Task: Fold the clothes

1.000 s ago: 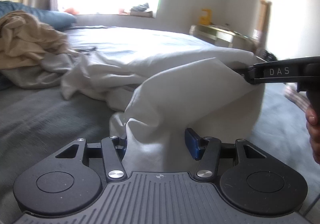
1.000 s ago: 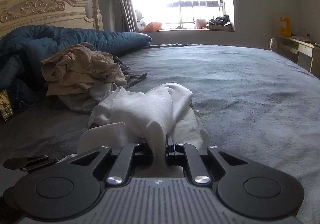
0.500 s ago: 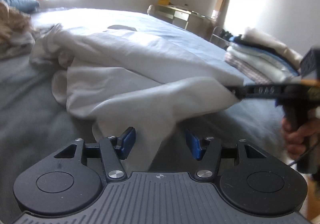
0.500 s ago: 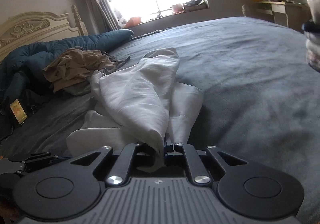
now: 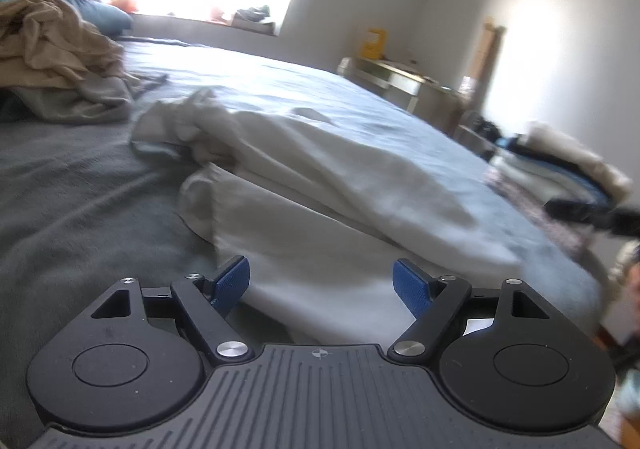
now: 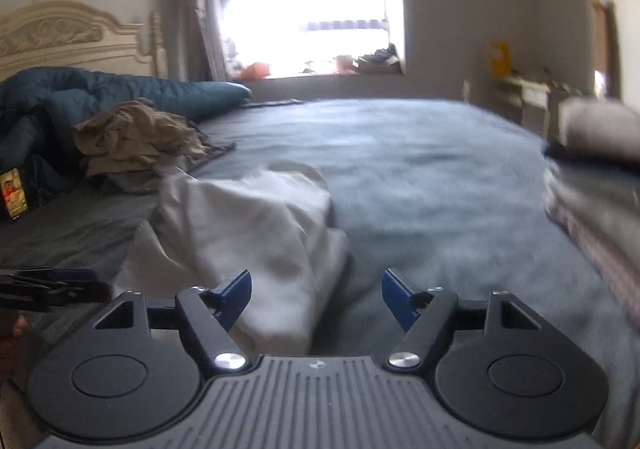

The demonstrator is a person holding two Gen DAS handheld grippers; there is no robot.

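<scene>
Across the grey-blue bedspread: white garment lay crumpled and loosely doubled over, near edge of bed, spread from near centre toward far left. Beyond it, far left: heap of tan clothes on a grey piece, backed by dark teal duvet and carved cream headboard. Far wall: bright window with clutter on sill. Far right: pale desk bearing a yellow box. Right edge of bed: stack of folded clothes, blurred. Near left, on the covers: lit phone.

Left gripper: jaws just opened further, blue pads stood wide apart; near hem of the white garment lay between them, pressed by neither pad.

Right gripper: jaws just sprung open, pads well apart; a fold of the white garment lay beside the left pad and ran under the opening, released, not clamped.

Each gripper seen only as a dark blurred bar at the edge of the other's view.
</scene>
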